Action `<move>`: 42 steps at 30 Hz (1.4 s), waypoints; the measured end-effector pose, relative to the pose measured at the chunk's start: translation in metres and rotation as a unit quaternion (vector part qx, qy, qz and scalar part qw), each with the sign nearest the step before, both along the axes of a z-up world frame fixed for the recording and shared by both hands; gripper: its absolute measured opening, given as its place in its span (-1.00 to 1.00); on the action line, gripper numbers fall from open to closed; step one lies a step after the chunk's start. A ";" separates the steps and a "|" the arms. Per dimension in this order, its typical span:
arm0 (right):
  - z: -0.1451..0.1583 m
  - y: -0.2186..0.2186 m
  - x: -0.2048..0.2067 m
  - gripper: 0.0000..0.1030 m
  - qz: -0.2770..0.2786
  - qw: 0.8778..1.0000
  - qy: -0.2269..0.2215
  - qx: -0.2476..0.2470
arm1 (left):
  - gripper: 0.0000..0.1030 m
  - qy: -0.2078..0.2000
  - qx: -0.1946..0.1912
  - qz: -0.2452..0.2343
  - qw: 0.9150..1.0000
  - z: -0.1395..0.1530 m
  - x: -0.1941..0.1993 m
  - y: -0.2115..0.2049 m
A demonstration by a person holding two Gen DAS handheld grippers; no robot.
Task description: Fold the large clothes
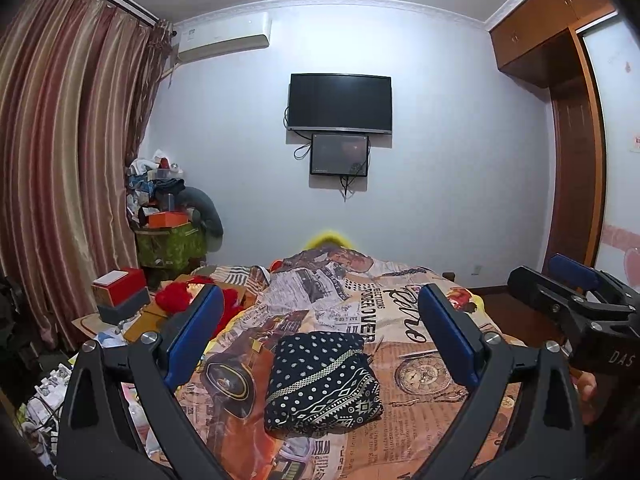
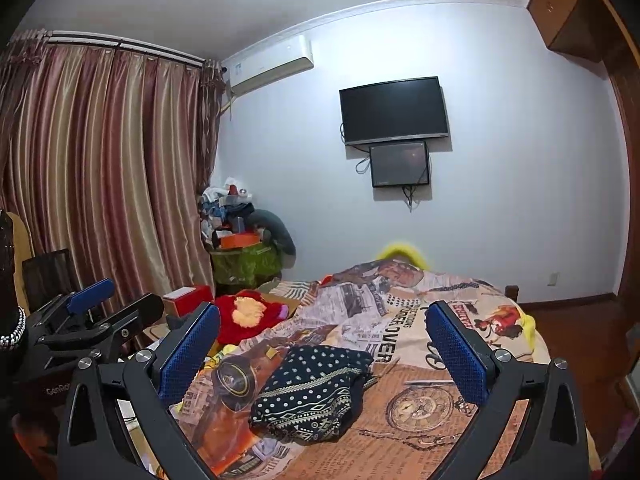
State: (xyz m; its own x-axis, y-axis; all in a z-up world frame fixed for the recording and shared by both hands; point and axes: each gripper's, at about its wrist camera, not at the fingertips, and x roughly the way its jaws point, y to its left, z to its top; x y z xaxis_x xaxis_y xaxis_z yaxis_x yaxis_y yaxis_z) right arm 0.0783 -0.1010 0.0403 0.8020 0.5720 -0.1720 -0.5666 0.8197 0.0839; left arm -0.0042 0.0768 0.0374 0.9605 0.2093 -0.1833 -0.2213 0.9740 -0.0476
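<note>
Item: folded navy garment with white dots and geometric bands (image 1: 322,380), lying on the newspaper-print bedspread (image 1: 420,420) toward the bed's near edge, mid-width. Left gripper (image 1: 320,336): blue-padded jaws spread wide, empty, above the garment. Right gripper (image 2: 320,356): likewise spread, empty. Red plush toy (image 2: 244,316) at the bed's left edge.

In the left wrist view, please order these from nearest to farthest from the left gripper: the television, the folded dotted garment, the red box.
1. Folded dotted garment, on the bed, between the open fingers of the left gripper.
2. Red box, farther off on the left.
3. Television, on the far wall.
</note>
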 end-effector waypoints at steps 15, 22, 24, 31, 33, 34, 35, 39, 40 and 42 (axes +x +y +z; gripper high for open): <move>0.001 -0.003 0.001 1.00 0.001 1.000 0.000 0.000 | 0.91 0.003 -0.008 -0.009 1.000 -0.003 0.004 -0.004; 0.001 -0.004 0.002 1.00 -0.001 1.000 -0.001 0.000 | 0.91 0.004 -0.008 -0.016 1.000 -0.003 0.006 -0.007; 0.001 -0.004 0.002 1.00 -0.002 1.000 -0.002 0.000 | 0.91 0.004 -0.009 -0.018 1.000 -0.003 0.006 -0.008; 0.001 -0.008 0.004 1.00 -0.005 1.000 -0.003 0.001 | 0.91 0.007 -0.012 -0.029 0.999 -0.003 0.006 -0.011; 0.002 -0.007 0.003 1.00 -0.005 1.000 -0.004 0.001 | 0.91 0.006 -0.013 -0.030 0.999 -0.003 0.004 -0.010; 0.001 -0.008 0.004 1.00 -0.006 1.000 -0.004 0.001 | 0.91 0.006 -0.013 -0.030 0.999 -0.003 0.005 -0.010; 0.003 -0.008 0.003 1.00 -0.007 1.000 -0.004 0.001 | 0.91 0.006 -0.013 -0.029 0.999 -0.003 0.005 -0.010; 0.004 -0.009 0.002 1.00 -0.010 1.000 -0.006 0.003 | 0.91 0.007 -0.011 -0.030 0.999 -0.002 0.005 -0.010; 0.004 -0.010 0.003 1.00 -0.010 1.000 -0.005 0.004 | 0.91 0.008 -0.010 -0.032 0.999 -0.002 0.005 -0.010; 0.004 -0.010 0.002 1.00 -0.011 1.000 -0.005 0.004 | 0.91 0.009 -0.008 -0.033 0.999 -0.002 0.004 -0.011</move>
State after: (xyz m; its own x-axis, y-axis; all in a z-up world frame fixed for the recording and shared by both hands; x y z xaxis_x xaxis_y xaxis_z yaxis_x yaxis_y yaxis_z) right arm 0.0803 -0.1113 0.0443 0.8159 0.5558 -0.1592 -0.5496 0.8311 0.0847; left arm 0.0001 0.0661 0.0352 0.9687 0.1433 -0.2029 -0.1584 0.9856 -0.0600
